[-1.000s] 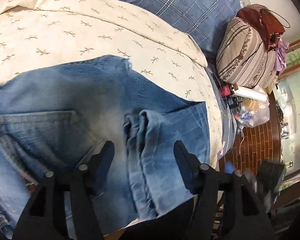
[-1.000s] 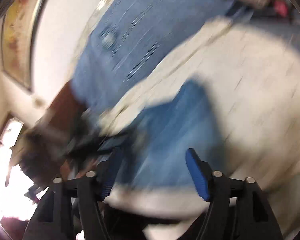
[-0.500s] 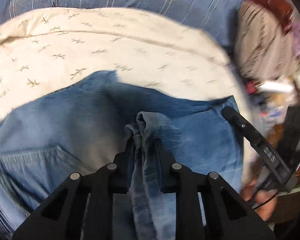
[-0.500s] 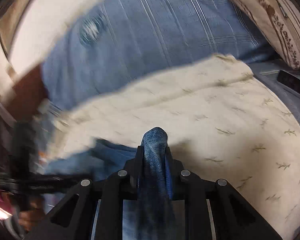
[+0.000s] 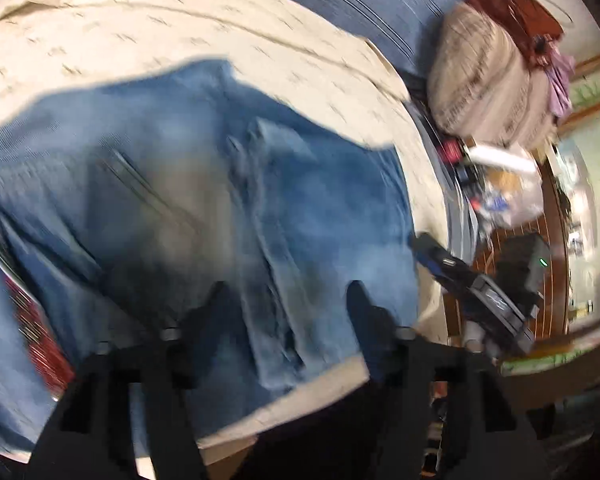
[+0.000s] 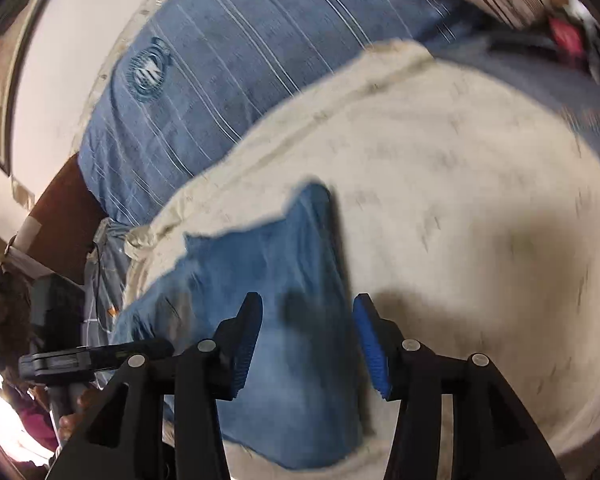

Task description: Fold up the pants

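Denim pants (image 5: 204, 216) are lying folded over on the cream bedspread (image 5: 180, 36). Both the left claw (image 5: 286, 300) and right claw (image 6: 306, 340) have just been opening, jaws apart, gripping nothing; further folding is probably remaining.

You will find no legible text, number or brand in either view; both are motion-blurred.

Left wrist view: the left tool's side plate carries no marking. The right tool (image 5: 452, 264), seen at the right edge of the bed, bears a pale plate or sticker on its body, but the characters on it smear and cannot be read. A small green light shows on a dark box (image 5: 524, 264) behind it; no label is readable there.

Right wrist view: the blue striped pillow (image 6: 228, 72) bears a round woven emblem (image 6: 148, 70) with a zigzag shape inside; you cannot tell whether it holds letters. The left tool (image 6: 96, 360) shows a grey plate, unreadable.
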`<act>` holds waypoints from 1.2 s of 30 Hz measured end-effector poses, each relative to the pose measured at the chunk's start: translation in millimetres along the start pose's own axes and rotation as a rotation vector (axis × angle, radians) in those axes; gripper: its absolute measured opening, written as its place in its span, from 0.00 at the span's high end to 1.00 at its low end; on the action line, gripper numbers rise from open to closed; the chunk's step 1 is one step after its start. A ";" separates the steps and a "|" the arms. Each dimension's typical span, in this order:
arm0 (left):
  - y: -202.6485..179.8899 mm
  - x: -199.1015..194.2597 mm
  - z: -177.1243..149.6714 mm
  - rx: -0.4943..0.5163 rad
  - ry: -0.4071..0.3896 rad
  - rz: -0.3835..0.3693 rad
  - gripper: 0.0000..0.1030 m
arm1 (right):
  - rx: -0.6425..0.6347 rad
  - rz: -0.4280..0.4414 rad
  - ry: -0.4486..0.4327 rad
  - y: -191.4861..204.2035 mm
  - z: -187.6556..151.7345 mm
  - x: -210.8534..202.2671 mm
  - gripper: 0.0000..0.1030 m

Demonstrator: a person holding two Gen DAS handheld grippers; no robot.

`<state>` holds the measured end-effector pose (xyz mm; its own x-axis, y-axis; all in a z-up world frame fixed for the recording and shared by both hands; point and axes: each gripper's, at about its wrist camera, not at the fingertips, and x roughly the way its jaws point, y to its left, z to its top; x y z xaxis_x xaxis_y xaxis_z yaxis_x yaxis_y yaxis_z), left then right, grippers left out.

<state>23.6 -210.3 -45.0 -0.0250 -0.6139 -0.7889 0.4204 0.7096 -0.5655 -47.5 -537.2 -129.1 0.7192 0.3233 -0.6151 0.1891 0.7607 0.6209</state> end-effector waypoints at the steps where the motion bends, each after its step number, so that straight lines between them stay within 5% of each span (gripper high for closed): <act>1: -6.3 7.6 -4.7 0.016 0.024 0.010 0.42 | 0.005 0.000 0.006 -1.4 -4.6 2.6 0.60; 3: -14.1 15.7 -10.5 0.057 0.037 0.080 0.55 | -0.042 0.015 -0.002 7.9 -10.5 -5.9 0.86; 7: -9.7 26.7 -24.0 0.080 0.028 0.156 0.66 | -0.149 -0.043 -0.022 26.5 -25.3 -11.7 0.86; 10: -10.3 26.1 -28.9 0.103 0.002 0.165 0.66 | -0.193 -0.159 0.020 21.7 -33.1 8.7 0.84; 12: -12.3 22.7 -30.4 0.107 0.017 0.169 0.67 | -0.170 -0.145 0.016 26.2 -30.2 -2.2 0.76; 19: -5.6 -10.5 -37.9 0.084 -0.052 0.087 0.62 | -0.125 -0.040 -0.081 34.3 -45.8 -49.8 0.73; 24: -0.6 20.4 -41.1 0.086 0.017 0.123 0.60 | -0.104 -0.111 0.038 21.2 -71.0 -17.8 0.75; 28: -3.0 12.4 -41.4 0.100 0.003 0.114 0.60 | -0.076 -0.085 0.010 27.4 -60.3 -31.3 0.72; 36: 37.2 -67.5 -31.8 0.021 -0.177 0.093 0.59 | -0.123 -0.032 -0.091 67.3 -24.1 -39.9 0.57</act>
<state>12.1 -131.4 -20.4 0.1733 -0.5987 -0.7820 0.4324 0.7597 -0.4858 -79.6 -485.4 -74.5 0.7731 0.2495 -0.5832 0.1333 0.8350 0.5338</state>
